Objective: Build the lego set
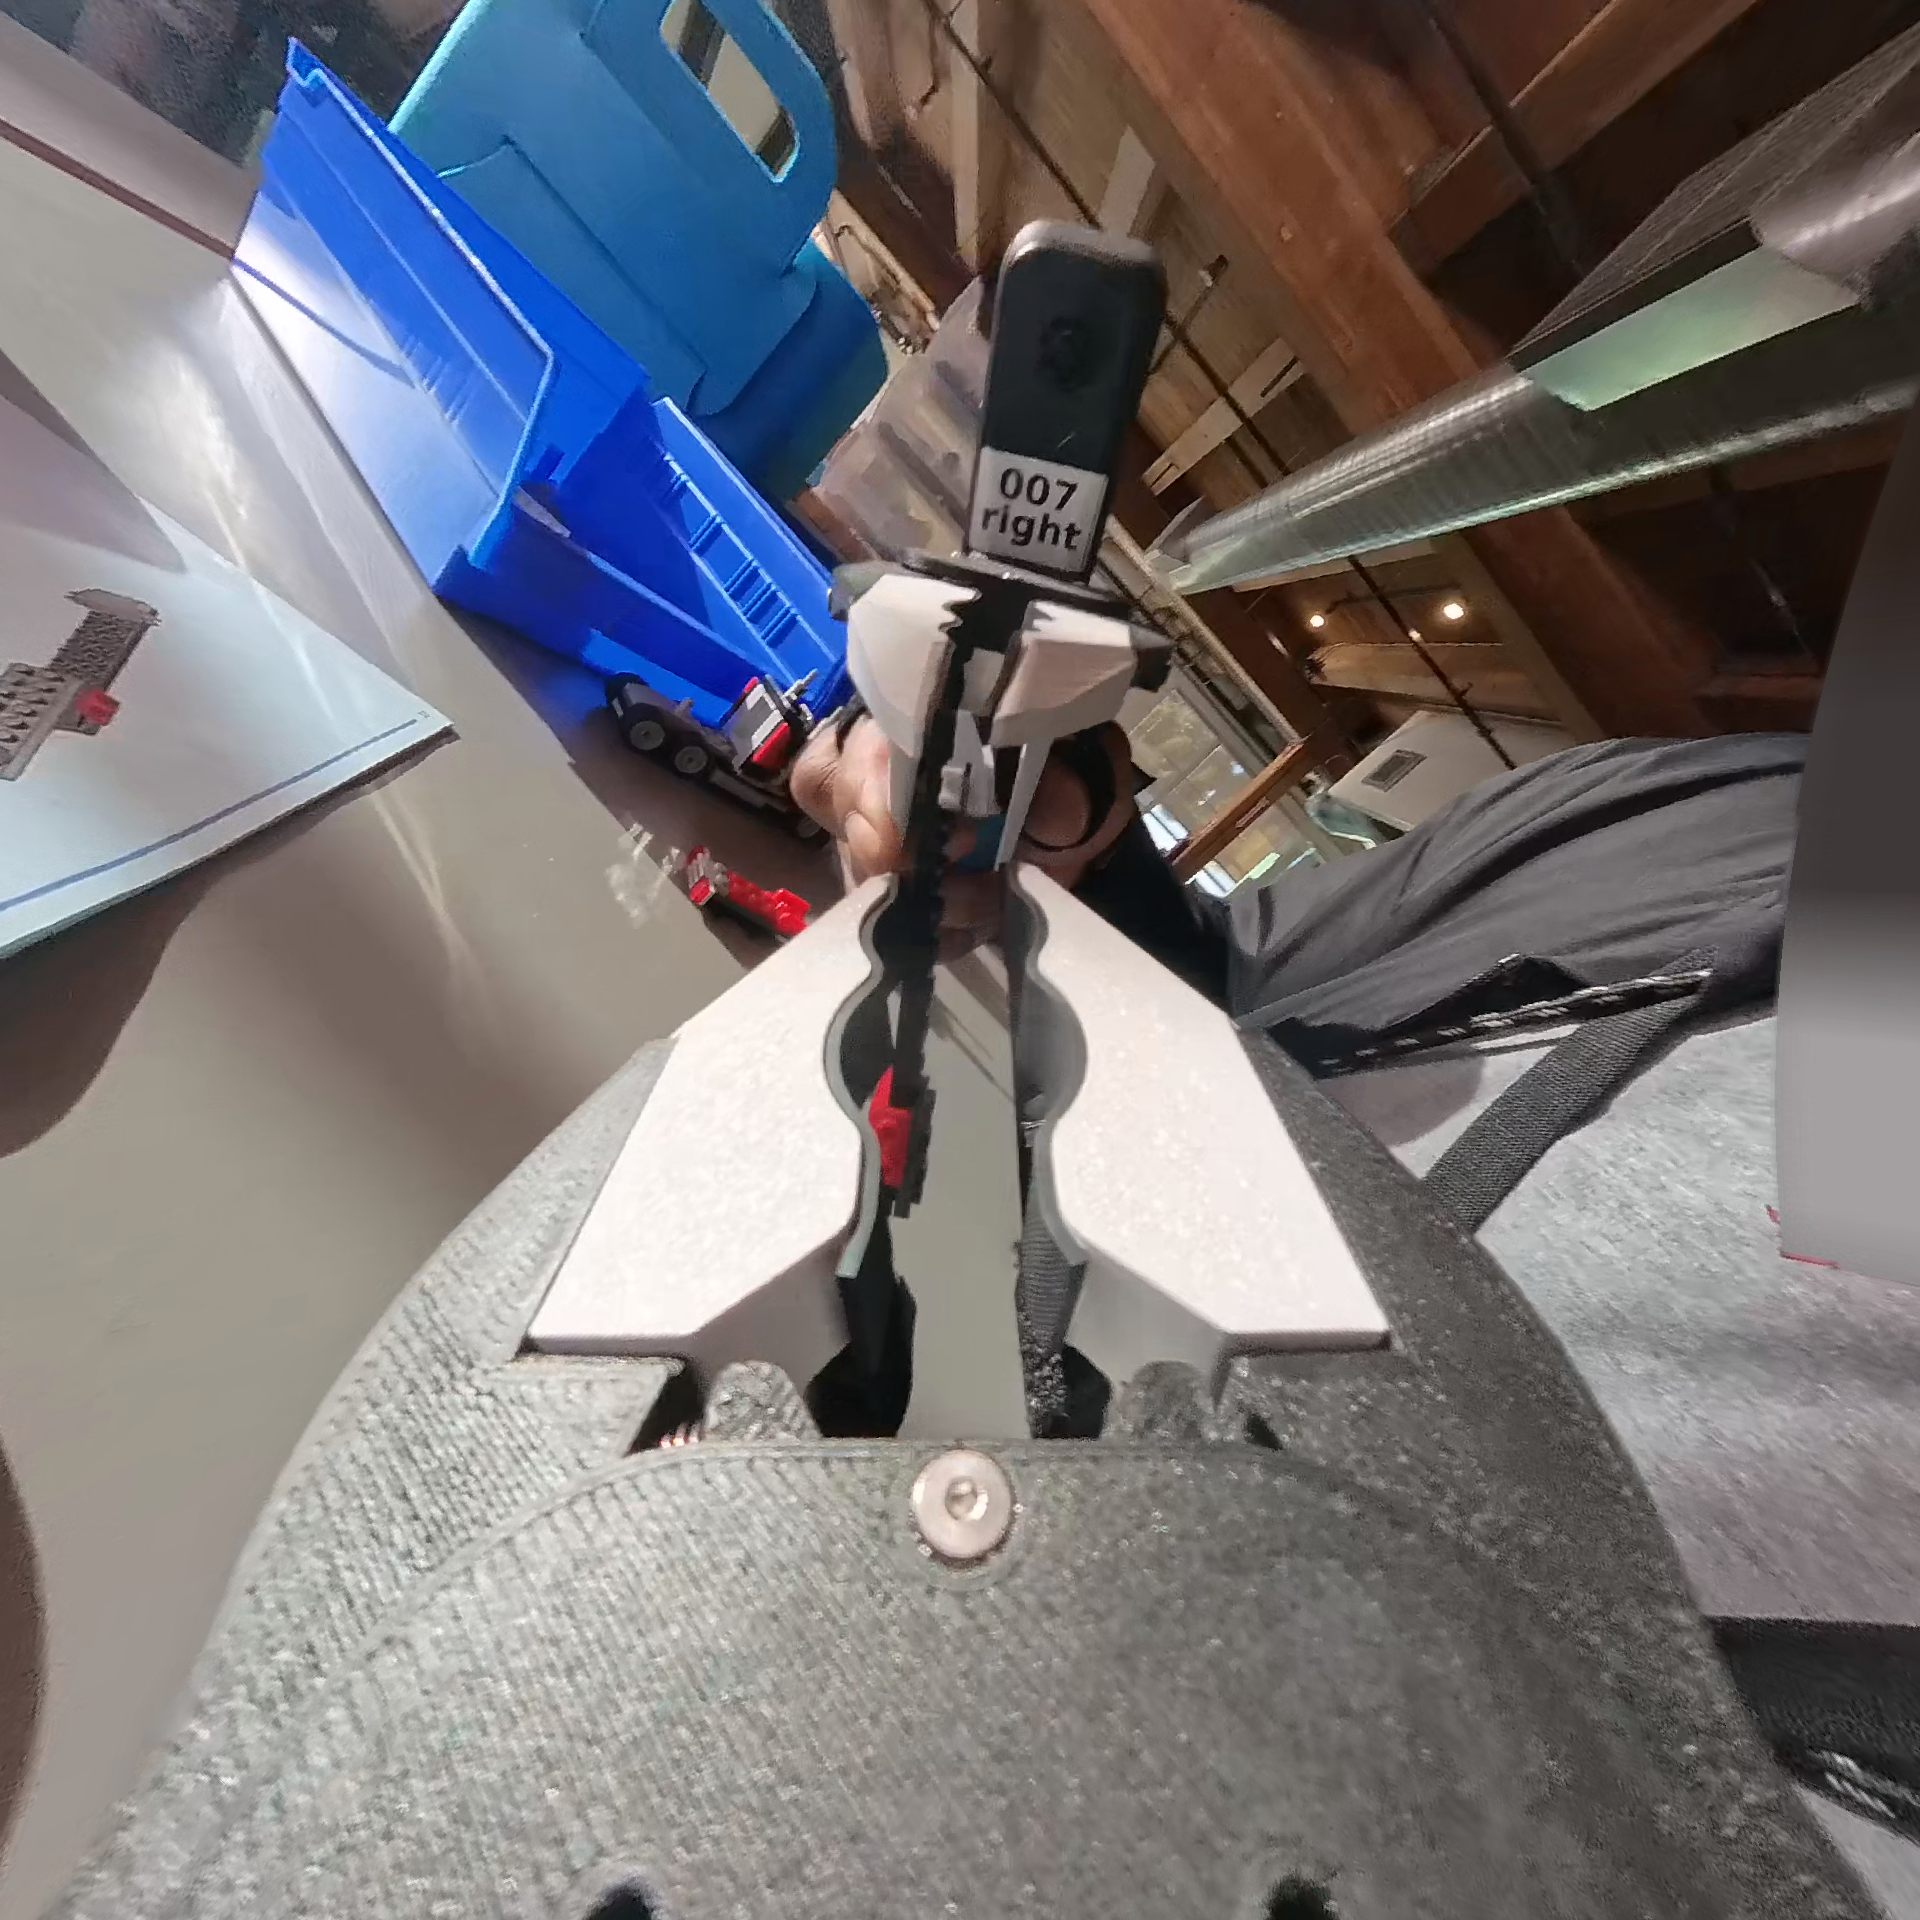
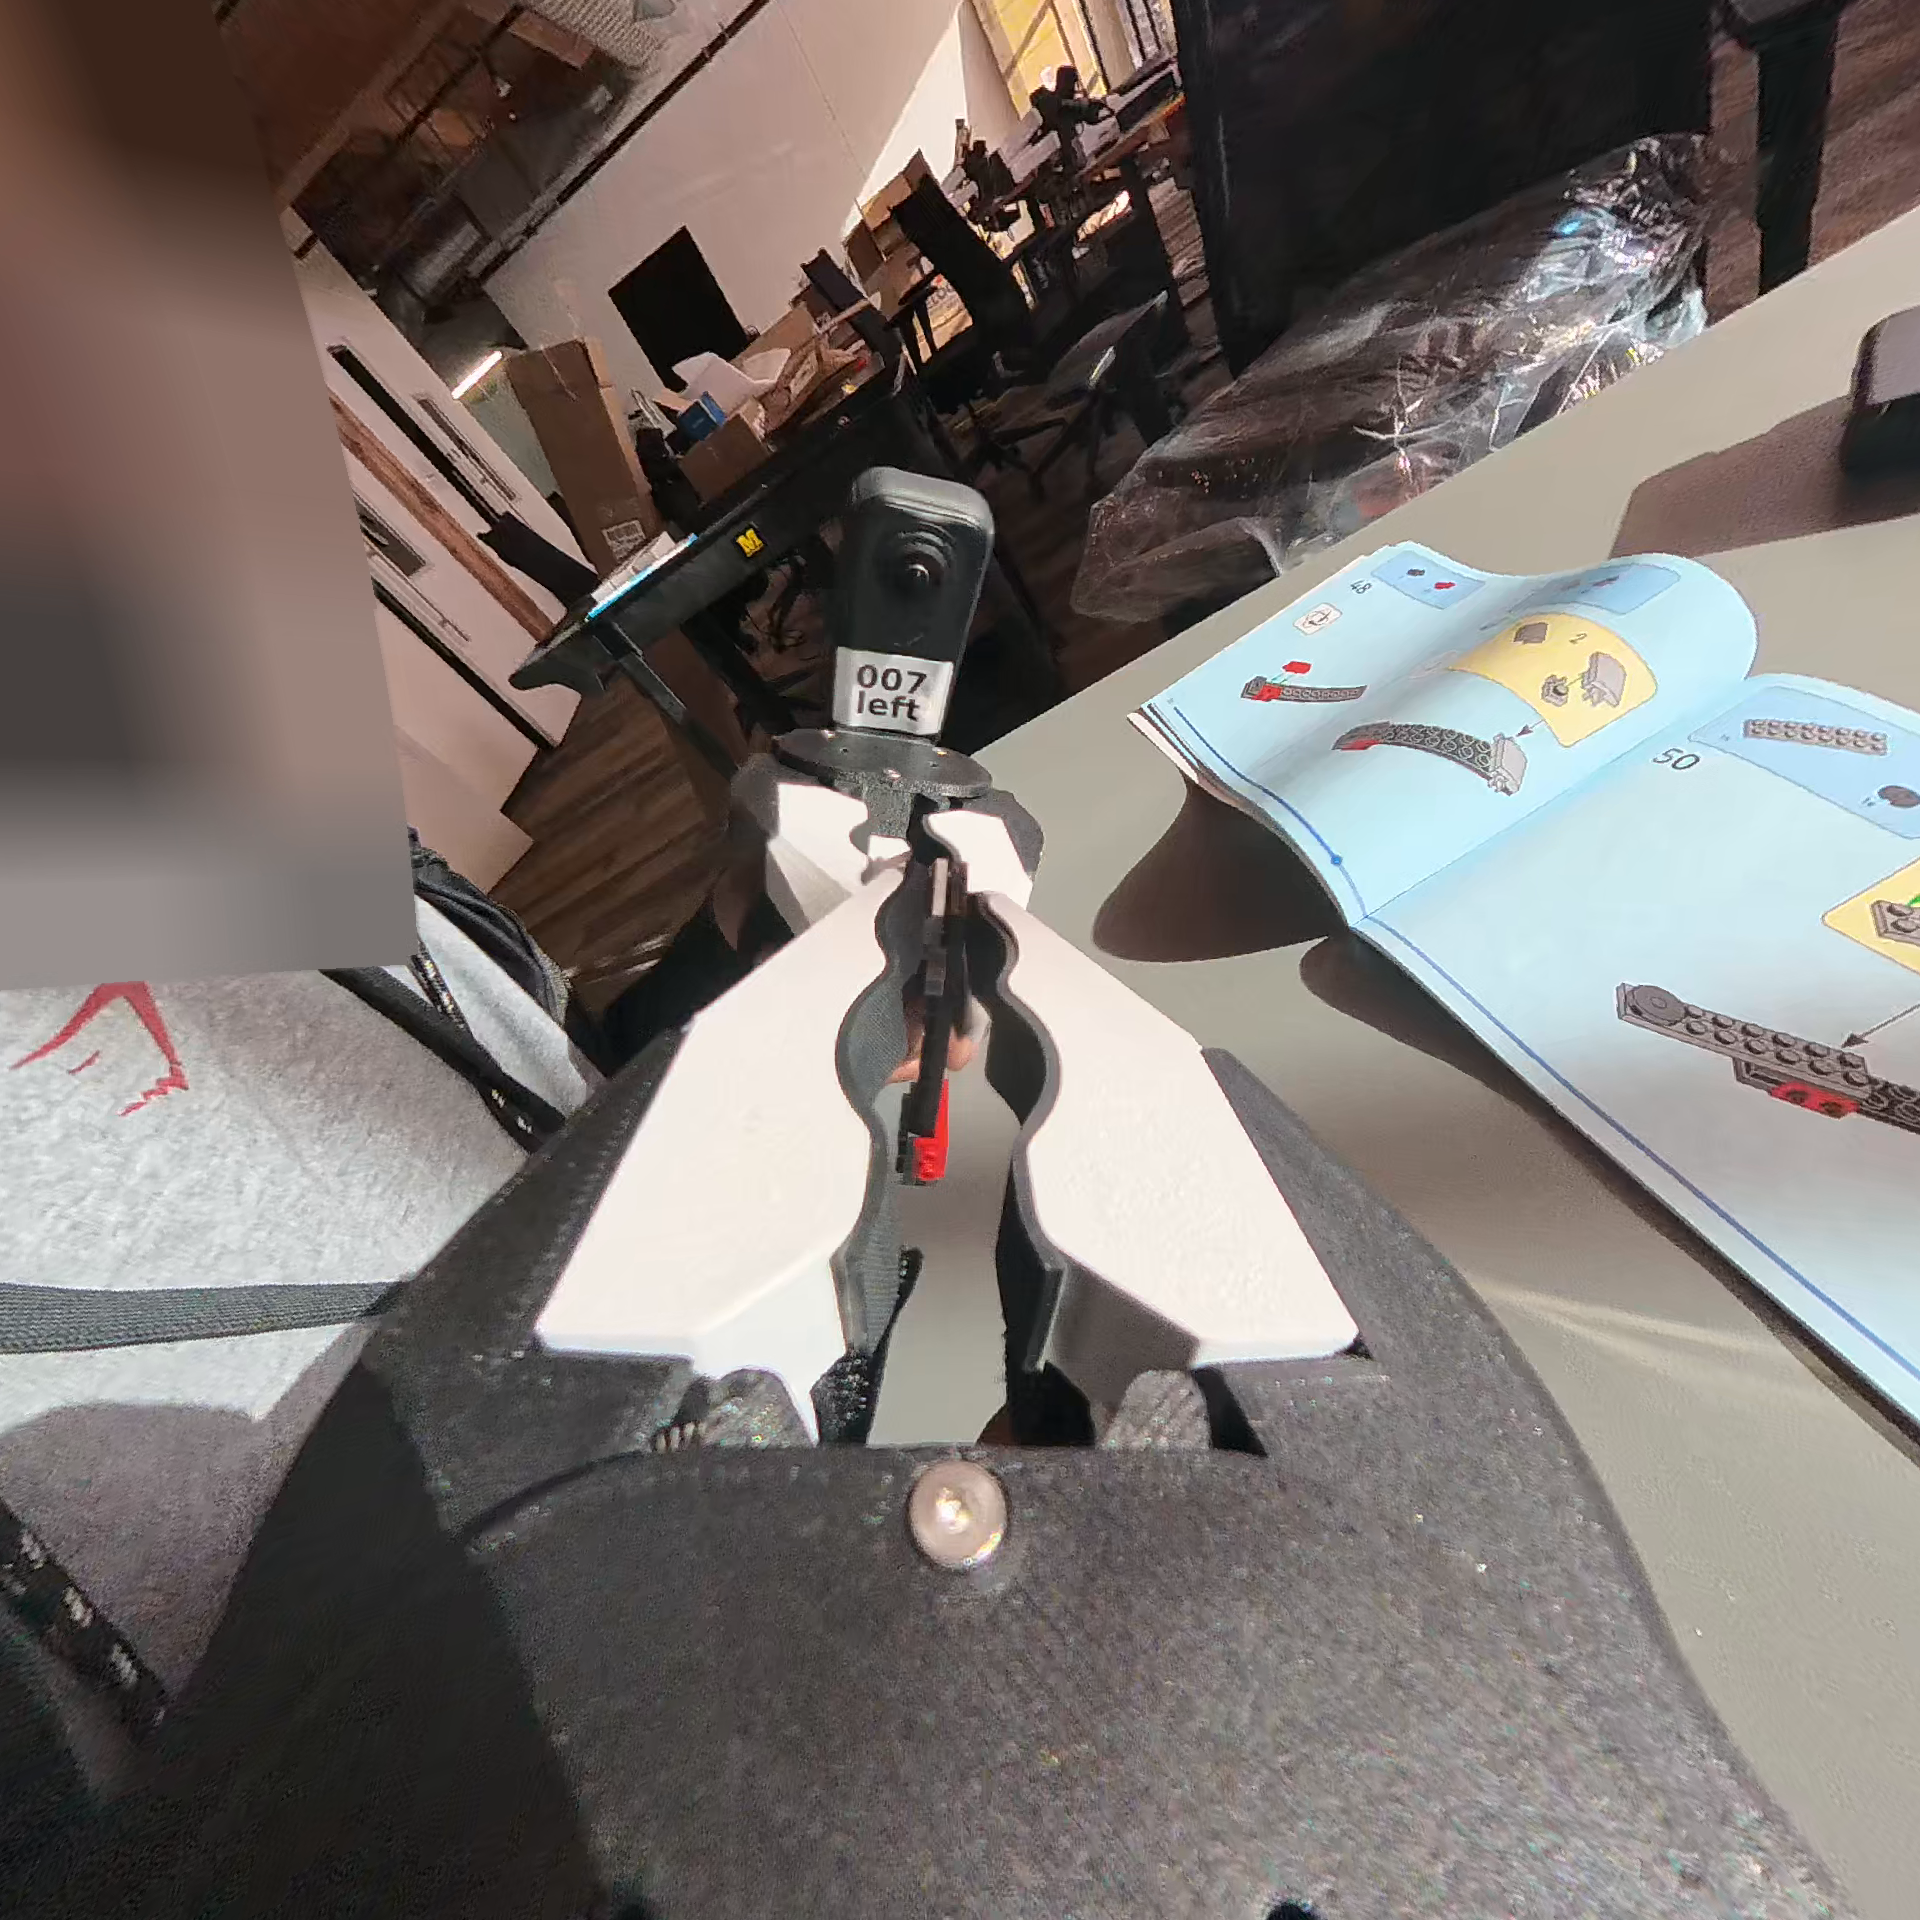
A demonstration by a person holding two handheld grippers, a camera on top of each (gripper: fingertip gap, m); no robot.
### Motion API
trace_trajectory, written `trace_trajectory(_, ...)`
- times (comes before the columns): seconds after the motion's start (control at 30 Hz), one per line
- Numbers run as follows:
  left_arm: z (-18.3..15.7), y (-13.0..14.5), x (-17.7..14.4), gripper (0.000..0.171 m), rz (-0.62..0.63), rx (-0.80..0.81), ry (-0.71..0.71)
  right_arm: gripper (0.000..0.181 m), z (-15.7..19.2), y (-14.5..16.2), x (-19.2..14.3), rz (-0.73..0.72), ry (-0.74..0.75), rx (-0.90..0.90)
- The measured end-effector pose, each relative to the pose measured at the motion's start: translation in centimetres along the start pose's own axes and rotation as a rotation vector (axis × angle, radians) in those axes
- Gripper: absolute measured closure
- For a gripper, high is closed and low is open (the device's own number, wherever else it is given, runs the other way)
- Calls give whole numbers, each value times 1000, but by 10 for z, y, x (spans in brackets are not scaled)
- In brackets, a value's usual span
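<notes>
Left claw (image 1: 940, 894): it is nearly shut. Its white fingers (image 1: 727, 1122) pinch one end of the lego strip (image 1: 920, 935). In the right wrist view it shows far off (image 2: 935, 842), facing the other claw.

Right claw (image 2: 935, 914): it is nearly shut too, and pinches the other end of the strip. In the left wrist view it shows far off (image 1: 977, 644), with a hand (image 1: 852, 790) behind it.

Lego strip: a long, thin, black piece seen on its edge. It is up in the air between the two claws, above the table (image 1: 364, 1039). Its long way runs from one claw straight to the other, away from each camera.

Red bit (image 1: 888, 1127): a small red piece stuck on the strip. In each view it sits at the near end, inside the gap of that claw's fingers (image 2: 930, 1138).

Book (image 2: 1558, 831): a light blue build book lies open and flat on the table, to the right in the right wrist view. A corner of it shows at the left in the left wrist view (image 1: 208, 727).

Bin (image 1: 499, 416): a blue bin stands on the far side of the table.

Truck (image 1: 717, 727): a small lego truck with grey wheels sits just by the bin.

Loose red lego (image 1: 748, 894): it lies on the table near the truck.
</notes>
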State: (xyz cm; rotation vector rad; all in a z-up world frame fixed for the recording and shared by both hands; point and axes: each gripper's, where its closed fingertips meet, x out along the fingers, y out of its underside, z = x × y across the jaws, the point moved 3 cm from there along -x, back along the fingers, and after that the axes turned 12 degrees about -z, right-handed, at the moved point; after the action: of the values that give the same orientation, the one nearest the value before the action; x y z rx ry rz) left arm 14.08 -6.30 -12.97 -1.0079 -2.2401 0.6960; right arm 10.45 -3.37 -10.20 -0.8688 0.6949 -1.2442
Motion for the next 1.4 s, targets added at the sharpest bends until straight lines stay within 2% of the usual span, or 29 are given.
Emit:
trace_trajectory(0.13,-7,-5,3,146,-56,-52,80,172,4,-1,-4,-38,-12,-14)
trace_trajectory(0.27,-9,-14,5,157,-143,-58,125,172,11,1,-6,-56,-42,-41)
trace_trajectory(0.67,-15,-11,8,160,-139,41,140,172,18,0,-8,-97,-65,-37)
trace_trajectory(1.27,-16,-12,9,161,-145,69,143,173,17,-3,-9,-134,-58,27)
trace_trajectory(1.33,-16,-15,8,161,-167,85,144,162,17,-9,-12,-175,-53,44)
trace_trajectory(1.4,-17,-18,6,161,-191,98,153,158,16,-11,-16,-191,-47,43)
